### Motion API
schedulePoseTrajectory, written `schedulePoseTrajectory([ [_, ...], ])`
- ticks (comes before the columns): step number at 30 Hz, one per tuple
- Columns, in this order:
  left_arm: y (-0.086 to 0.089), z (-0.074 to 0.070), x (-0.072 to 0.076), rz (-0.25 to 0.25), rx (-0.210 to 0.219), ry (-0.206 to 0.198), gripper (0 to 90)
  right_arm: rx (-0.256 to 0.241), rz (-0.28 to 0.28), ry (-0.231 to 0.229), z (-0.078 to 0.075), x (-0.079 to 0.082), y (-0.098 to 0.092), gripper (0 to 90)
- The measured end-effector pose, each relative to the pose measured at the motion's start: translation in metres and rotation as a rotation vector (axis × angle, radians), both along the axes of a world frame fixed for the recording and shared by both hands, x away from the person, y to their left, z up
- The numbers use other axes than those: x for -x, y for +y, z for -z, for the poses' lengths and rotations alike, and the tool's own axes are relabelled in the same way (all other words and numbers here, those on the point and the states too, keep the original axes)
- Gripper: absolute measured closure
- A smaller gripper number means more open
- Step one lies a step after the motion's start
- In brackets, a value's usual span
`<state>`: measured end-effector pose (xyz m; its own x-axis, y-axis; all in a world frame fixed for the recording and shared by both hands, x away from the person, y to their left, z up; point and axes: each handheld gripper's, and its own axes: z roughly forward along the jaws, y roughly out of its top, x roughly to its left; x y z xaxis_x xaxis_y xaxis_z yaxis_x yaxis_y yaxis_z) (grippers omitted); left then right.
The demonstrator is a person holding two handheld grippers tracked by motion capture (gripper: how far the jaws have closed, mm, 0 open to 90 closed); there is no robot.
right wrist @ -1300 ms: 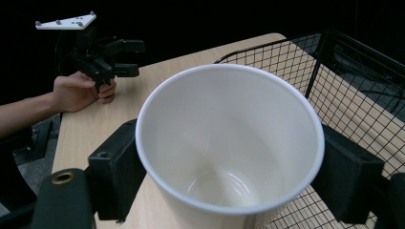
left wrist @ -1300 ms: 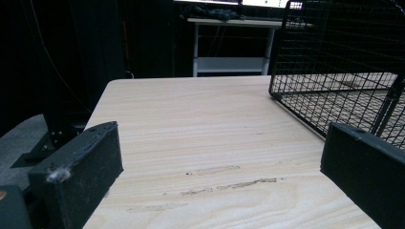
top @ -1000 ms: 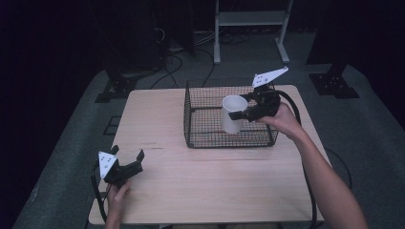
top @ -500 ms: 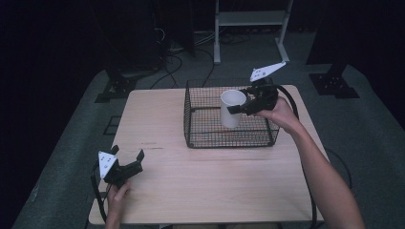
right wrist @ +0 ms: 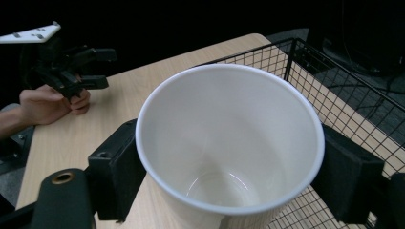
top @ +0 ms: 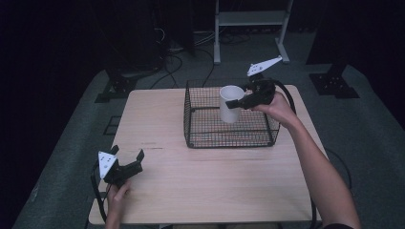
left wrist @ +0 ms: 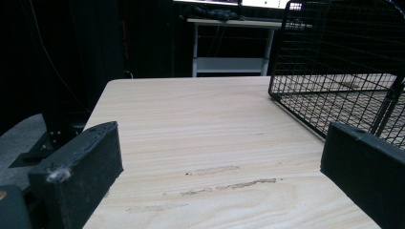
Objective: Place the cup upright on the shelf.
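A white paper cup [top: 231, 103] hangs upright above the black wire basket [top: 229, 140], clear of its floor. My right gripper [top: 237, 102] is shut on the cup just below the rim, coming in from the right. In the right gripper view the empty cup [right wrist: 229, 143] sits between both jaws, one pressed on each side. My left gripper [top: 128, 152] rests at the table's front left, open with nothing between its jaws. In the left gripper view its jaws stand wide apart over bare wood [left wrist: 215, 143].
The light wooden table [top: 215, 191] has free room in front of and to the left of the basket [left wrist: 334, 71]. A white metal stand [top: 248, 19] and cables stand on the dark floor behind. The left hand and gripper [right wrist: 95, 67] appear far off in the right gripper view.
My right gripper has lifted the cup a little higher over the basket and slightly toward the far side. The left gripper has stayed still.
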<state>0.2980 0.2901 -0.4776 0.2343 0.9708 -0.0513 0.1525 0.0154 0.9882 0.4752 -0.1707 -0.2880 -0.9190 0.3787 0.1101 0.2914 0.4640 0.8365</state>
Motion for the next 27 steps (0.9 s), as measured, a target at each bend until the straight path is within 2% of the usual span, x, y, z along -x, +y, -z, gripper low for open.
schedulePoseTrajectory([
  [12, 0.000, 0.000, 0.000, 0.002, 0.001, 0.000, 0.0, 0.007, 0.007, 0.016, -0.001, -0.018, 0.013, 19.4],
  [27, 0.001, 0.000, 0.000, 0.002, 0.001, 0.001, 0.0, 0.013, 0.041, 0.077, 0.032, -0.042, 0.027, 19.4],
])
